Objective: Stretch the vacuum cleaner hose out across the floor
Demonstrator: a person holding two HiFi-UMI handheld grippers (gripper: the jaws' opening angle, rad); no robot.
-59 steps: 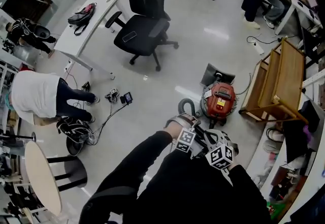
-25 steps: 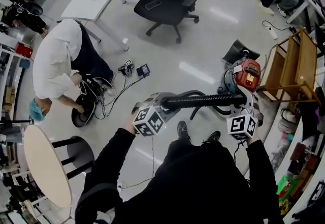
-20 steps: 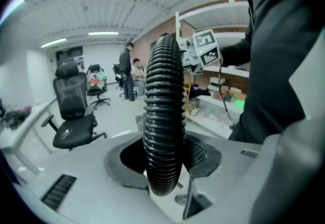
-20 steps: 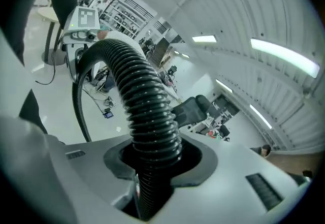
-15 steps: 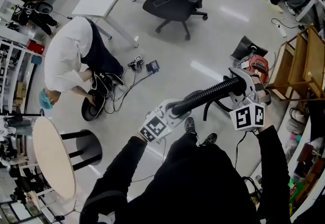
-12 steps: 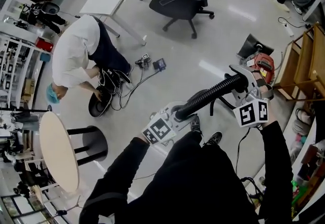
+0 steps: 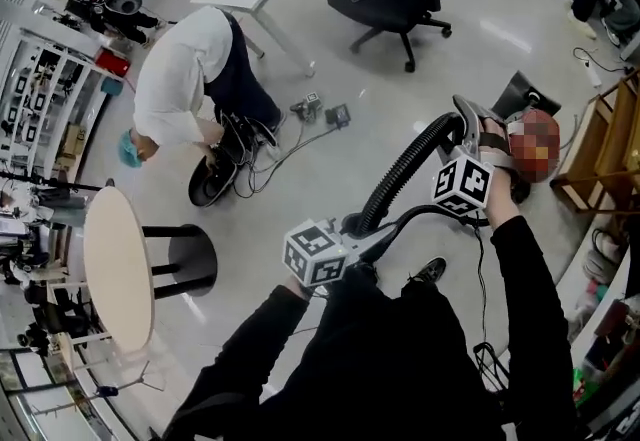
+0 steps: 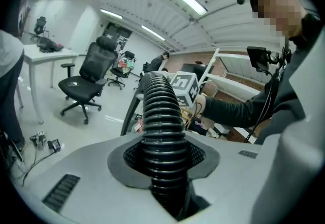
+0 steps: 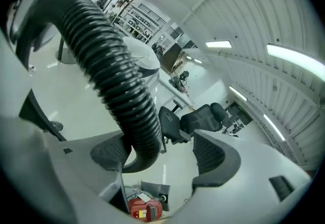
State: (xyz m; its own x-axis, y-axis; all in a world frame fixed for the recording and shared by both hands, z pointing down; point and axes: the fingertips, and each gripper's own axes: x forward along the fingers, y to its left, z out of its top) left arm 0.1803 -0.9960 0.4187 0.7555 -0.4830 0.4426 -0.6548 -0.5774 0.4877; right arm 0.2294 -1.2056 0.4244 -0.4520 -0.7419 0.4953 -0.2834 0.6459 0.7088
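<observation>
From overhead the black hose [image 7: 400, 169] arches up between both grippers, well off the floor; only the right gripper view shows the red vacuum cleaner [image 9: 144, 210] below. The left gripper [image 8: 165, 157] has just been closing and is clamped round the hose. The right gripper [image 9: 161, 154] has just sprung wide, with the hose leaning on one pad and the other clear.

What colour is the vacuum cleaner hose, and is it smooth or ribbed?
The hose is black and ribbed, clearest in the left gripper view.
</observation>
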